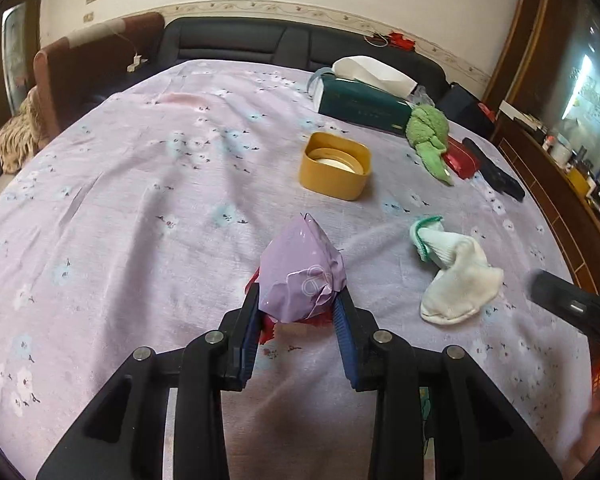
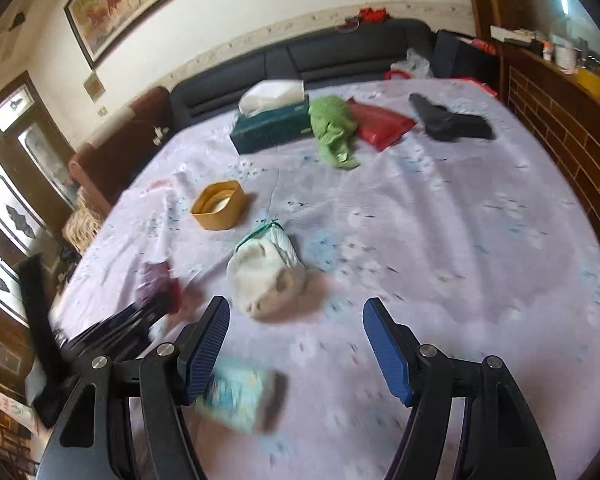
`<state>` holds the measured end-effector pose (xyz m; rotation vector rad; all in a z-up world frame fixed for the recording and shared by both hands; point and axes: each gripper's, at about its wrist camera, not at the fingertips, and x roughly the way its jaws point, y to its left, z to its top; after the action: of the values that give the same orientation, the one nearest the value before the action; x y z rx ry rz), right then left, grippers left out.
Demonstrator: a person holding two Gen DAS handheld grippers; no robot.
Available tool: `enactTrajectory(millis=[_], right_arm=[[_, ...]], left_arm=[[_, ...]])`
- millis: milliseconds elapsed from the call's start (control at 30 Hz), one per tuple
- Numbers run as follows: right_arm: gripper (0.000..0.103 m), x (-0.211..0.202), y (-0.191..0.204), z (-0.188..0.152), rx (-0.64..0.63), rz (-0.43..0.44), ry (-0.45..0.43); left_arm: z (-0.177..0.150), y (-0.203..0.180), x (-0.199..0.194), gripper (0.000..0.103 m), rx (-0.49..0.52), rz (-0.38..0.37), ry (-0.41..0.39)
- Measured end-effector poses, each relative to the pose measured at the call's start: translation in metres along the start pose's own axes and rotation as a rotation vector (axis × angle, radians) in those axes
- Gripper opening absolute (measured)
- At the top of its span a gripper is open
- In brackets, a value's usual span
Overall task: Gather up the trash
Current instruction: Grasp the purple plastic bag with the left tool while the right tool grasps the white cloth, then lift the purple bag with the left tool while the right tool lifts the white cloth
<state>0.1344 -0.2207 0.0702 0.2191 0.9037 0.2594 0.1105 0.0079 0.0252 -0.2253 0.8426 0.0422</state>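
My left gripper [image 1: 298, 306] is shut on a crumpled lilac wrapper [image 1: 300, 276] with a red wrapper [image 1: 267, 334] under it, just above the flowered lilac cloth [image 1: 140, 184]. The same gripper and wrappers show blurred in the right wrist view [image 2: 156, 280]. My right gripper [image 2: 296, 320] is open and empty above the cloth. A pale blue tissue packet [image 2: 238, 396] lies blurred by its left finger. A white sock with a green cuff [image 1: 452, 272] [image 2: 266, 268] lies ahead of the right gripper.
A yellow tub [image 1: 334, 166] [image 2: 219, 204] stands mid-table. Further back are a dark green tissue box [image 1: 362, 106] [image 2: 272, 126], a green cloth [image 1: 430, 136] [image 2: 334, 130], a red packet [image 2: 380, 124] and a black object [image 2: 450, 122]. A dark sofa [image 1: 260, 42] lies behind.
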Motion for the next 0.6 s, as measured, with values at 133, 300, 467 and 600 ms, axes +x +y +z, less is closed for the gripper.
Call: enactTrajectory(millis=[133,300,467,600], right_arm=[[0.074,0.041,0.011,0.013,0.013,0.012,0.043],[0.061,0.073,0.022,0.013,-0.001,0.013,0.094],[0.027,0.067,0.018,0.005,-0.018,0.000,0.072],[0.026,0.031,0.012,-0.009,-0.033,-0.025,-0.015]], left_arm=[[0.000,0.000,0.002,0.033,0.003,0.007,0.006],[-0.001,0.000,0.002,0.033,0.007,0.007,0.007],[-0.002,-0.007,0.000,0.033,0.038,0.001,-0.008],[-0.003,-0.013,-0.002,0.033,0.065,0.000,-0.023]])
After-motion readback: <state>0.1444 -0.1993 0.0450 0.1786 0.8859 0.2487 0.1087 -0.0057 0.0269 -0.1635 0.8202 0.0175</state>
